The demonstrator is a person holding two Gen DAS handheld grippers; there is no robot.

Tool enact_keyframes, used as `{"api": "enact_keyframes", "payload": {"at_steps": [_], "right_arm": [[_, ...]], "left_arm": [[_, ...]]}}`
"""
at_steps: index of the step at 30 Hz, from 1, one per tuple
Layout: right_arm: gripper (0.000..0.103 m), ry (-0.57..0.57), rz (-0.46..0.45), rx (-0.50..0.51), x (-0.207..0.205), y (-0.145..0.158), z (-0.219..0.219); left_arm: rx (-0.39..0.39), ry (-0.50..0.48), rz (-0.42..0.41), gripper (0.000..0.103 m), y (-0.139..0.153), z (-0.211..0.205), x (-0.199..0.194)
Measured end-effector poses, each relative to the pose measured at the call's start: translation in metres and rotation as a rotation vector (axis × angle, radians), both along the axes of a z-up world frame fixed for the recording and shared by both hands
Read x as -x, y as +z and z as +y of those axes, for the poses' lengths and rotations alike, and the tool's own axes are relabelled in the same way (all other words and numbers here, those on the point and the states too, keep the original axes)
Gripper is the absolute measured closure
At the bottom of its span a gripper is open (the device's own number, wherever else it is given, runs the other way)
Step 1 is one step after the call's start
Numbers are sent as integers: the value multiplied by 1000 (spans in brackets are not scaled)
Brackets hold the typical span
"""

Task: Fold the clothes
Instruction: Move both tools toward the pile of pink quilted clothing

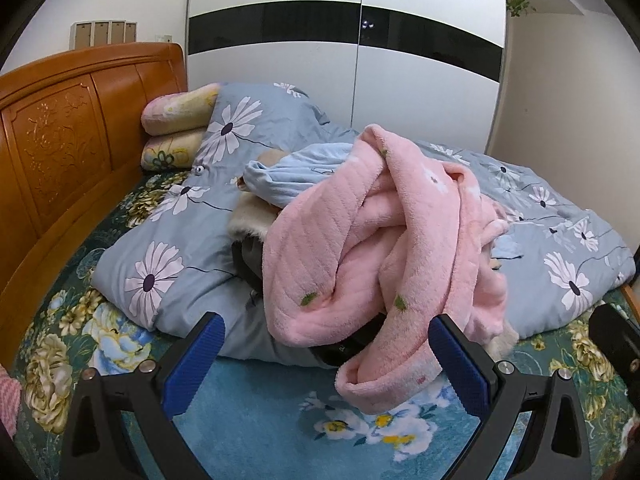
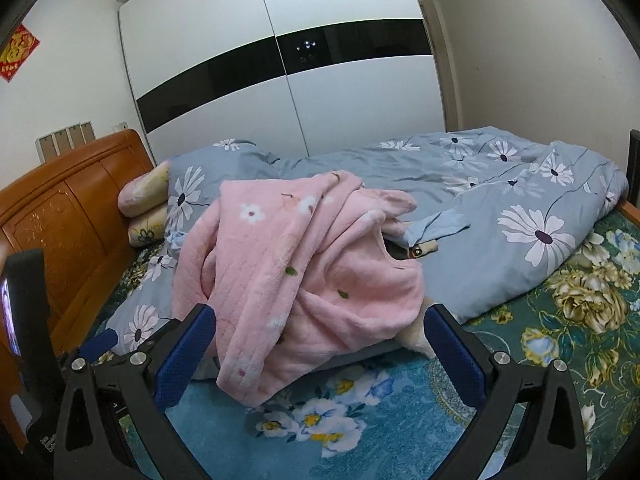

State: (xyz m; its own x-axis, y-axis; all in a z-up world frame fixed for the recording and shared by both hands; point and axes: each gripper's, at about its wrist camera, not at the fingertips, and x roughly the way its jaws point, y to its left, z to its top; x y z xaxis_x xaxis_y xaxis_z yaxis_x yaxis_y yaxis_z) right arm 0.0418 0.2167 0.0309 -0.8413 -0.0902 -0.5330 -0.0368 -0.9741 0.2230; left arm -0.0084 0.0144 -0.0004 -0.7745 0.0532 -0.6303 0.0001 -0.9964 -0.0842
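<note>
Left gripper (image 1: 326, 360): black plastic frame, two blue ribbed finger pads (image 1: 195, 364), silver screw heads at the finger pivots. Right gripper (image 2: 320, 354): same build. Small pale marking low on its frame, possibly lettering, unreadable.

bare floral sheet (image 2: 400, 420) lies open in front; pink garment pile (image 2: 304, 280) and quilt (image 2: 520, 208) block beyond.

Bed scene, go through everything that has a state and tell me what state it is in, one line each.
Pink fleece garment: unfolded, crumpled on top of the pile.
Light blue garment: unfolded, partly under the pink one.
Grey floral duvet: rumpled, bunched on the bed.
Wardrobe doors: shut.
Left tool: open, holding nothing.
Right tool: open, holding nothing.
</note>
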Motion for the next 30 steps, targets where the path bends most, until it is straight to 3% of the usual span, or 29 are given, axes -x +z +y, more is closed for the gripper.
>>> {"api": "enact_keyframes", "payload": {"at_steps": [9,13,18,26,30], "right_arm": [[0,17,-15,-35,12,-4,-14],[0,15,-32,-41,18,-6,-17],[0,20,-45,-48,25,-9,-20],[0,15,-65,-28,32,-12,-22],[0,11,-72,-37,30,-12,-25]], "left_arm": [[-25,9,-36,0,-4,-15,14],[-32,87,-34,0,-5,-27,18],[-97,27,-26,0,-5,-36,22],[-39,6,-71,0,-8,-30,29],[-50,-6,-86,0,-13,-30,33]]}}
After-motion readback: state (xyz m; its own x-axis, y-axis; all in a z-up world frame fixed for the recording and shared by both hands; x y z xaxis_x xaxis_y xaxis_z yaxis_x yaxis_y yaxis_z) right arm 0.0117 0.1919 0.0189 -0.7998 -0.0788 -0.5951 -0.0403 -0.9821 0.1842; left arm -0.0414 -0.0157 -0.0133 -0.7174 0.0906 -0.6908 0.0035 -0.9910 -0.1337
